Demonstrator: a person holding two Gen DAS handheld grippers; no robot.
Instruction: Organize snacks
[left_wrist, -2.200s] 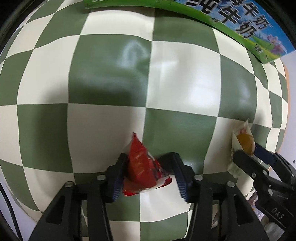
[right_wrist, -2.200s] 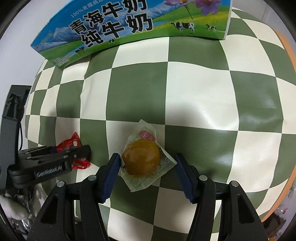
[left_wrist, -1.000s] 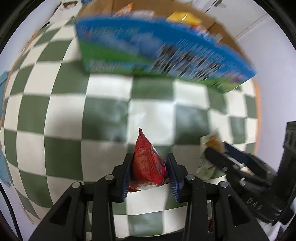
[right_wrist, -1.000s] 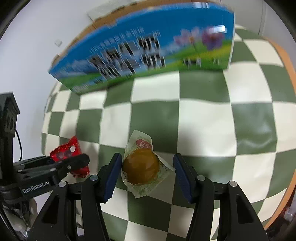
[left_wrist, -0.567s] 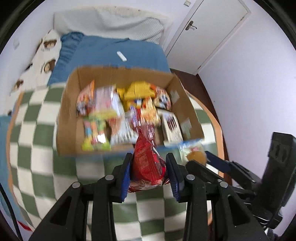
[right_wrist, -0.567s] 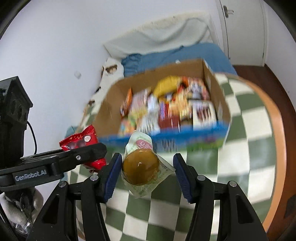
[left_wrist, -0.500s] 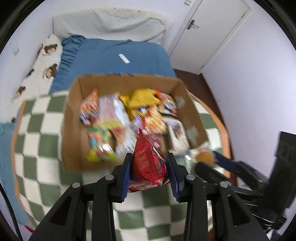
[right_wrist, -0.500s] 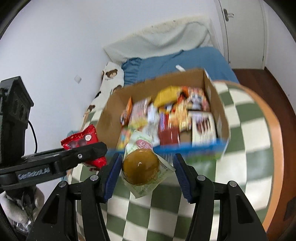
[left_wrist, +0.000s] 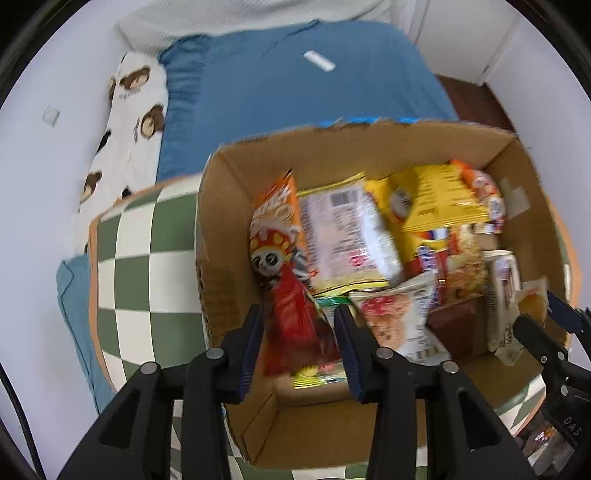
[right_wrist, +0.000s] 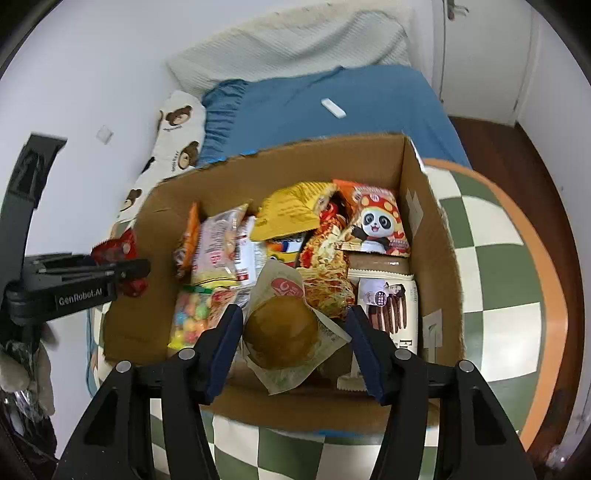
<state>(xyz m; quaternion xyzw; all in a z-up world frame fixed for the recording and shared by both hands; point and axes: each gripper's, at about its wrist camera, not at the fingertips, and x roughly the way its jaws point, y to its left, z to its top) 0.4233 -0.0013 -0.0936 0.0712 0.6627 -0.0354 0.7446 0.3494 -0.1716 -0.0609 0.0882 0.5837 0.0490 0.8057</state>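
Observation:
A brown cardboard box (left_wrist: 218, 258) (right_wrist: 424, 240) full of snack packets lies below both grippers. My left gripper (left_wrist: 299, 343) points straight down over the box's left end and its jaws are opening. The red packet (left_wrist: 295, 325) between them is streaked with blur and its sides stand clear of the pads. My right gripper (right_wrist: 293, 343) hangs over the box's near edge. Its jaws are starting to open, with the wrapped brown bun (right_wrist: 280, 332) still sitting sharp between the pads. From the right wrist, the left gripper (right_wrist: 129, 269) and the red packet (right_wrist: 114, 249) show at the left.
The box stands on a round table with a green and white checked cloth (right_wrist: 491, 258) (left_wrist: 147, 258). Inside are a panda packet (right_wrist: 376, 225), a yellow bag (right_wrist: 288, 210), a candy bag (right_wrist: 188, 317) and a biscuit box (right_wrist: 388, 306). A blue bed (right_wrist: 332, 103) lies beyond.
Both grippers have carried their packets from above the checked cloth to above the open box. The left jaws now stand wider and the red packet has gone blurred between them.

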